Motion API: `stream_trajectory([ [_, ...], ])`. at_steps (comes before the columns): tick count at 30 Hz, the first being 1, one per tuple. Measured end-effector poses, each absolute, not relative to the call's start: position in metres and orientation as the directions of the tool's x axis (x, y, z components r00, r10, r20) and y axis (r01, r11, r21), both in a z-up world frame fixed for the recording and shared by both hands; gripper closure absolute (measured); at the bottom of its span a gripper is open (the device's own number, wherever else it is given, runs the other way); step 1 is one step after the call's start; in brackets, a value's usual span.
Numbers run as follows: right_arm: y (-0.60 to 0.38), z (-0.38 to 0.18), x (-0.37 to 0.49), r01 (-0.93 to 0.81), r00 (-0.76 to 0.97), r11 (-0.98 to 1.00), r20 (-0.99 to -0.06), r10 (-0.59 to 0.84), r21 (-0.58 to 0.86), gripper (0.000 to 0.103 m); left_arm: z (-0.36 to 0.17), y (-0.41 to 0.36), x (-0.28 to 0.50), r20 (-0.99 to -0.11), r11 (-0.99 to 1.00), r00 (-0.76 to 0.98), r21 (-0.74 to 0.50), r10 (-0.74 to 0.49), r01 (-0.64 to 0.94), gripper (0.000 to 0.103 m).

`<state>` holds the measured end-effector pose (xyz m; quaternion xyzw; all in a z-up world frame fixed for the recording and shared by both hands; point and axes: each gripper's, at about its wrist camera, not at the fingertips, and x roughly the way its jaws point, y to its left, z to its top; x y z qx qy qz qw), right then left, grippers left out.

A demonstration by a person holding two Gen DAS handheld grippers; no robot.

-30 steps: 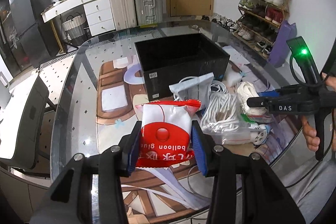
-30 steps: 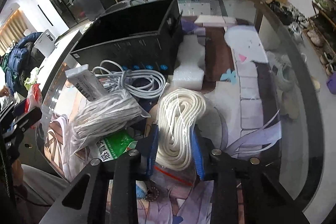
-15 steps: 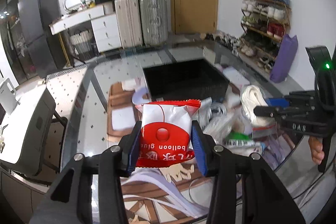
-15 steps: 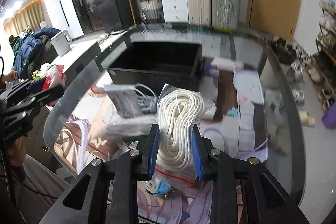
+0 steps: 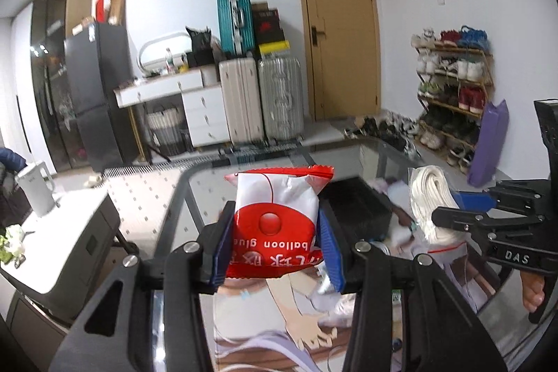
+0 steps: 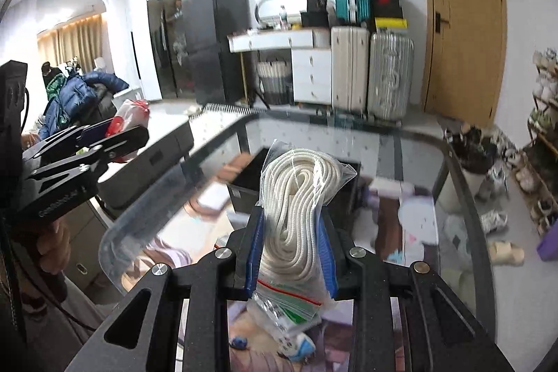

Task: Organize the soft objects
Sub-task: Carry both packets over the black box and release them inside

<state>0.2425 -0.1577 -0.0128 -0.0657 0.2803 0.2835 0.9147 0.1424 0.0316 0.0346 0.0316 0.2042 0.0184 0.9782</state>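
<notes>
My left gripper (image 5: 275,246) is shut on a red and white balloon glue packet (image 5: 275,218) and holds it high above the glass table. My right gripper (image 6: 291,250) is shut on a clear zip bag of coiled white rope (image 6: 296,204), also lifted. The rope bag shows in the left wrist view (image 5: 430,204) at the right, and the packet shows in the right wrist view (image 6: 127,115) at the left. A black open box (image 5: 355,204) stands on the table behind both; it also shows in the right wrist view (image 6: 244,180).
Other bagged items lie on the glass table (image 6: 457,197) under the grippers, among them a green-labelled packet (image 6: 289,319). A low grey cabinet (image 5: 52,253) stands left of the table. Suitcases (image 5: 261,100), a door and a shoe rack (image 5: 453,86) are at the back.
Both grippers have risen and tilted up from the table, each carrying its item. The rope bag has left the table and the box now sits low in both views.
</notes>
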Motion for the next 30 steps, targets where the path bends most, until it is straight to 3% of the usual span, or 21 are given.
stream_trajectory([
  [14, -0.129, 0.045, 0.264, -0.511, 0.797, 0.86, -0.379, 0.471, -0.005, 0.074, 0.06, 0.036, 0.171, -0.265, 0.996, 0.962, 0.077, 0.069, -0.05, 0.059],
  [19, -0.114, 0.038, 0.313, -0.473, 0.805, 0.881, -0.418, 0.422, -0.023, 0.074, 0.051, 0.042, 0.216, -0.346, 0.999, 0.937, 0.025, 0.042, -0.035, 0.059],
  [24, -0.102, 0.003, 0.377, -0.458, 0.733, 0.888, -0.548, 0.402, 0.039, 0.074, 0.029, 0.045, 0.266, -0.423, 0.999, 0.906, -0.024, 0.011, -0.024, 0.059],
  [30, -0.097, -0.049, 0.433, -0.426, 0.649, 0.902, -0.669, 0.362, 0.075, 0.074, -0.028, 0.041, 0.329, -0.604, 0.997, 0.796, -0.075, -0.028, -0.022, 0.059],
])
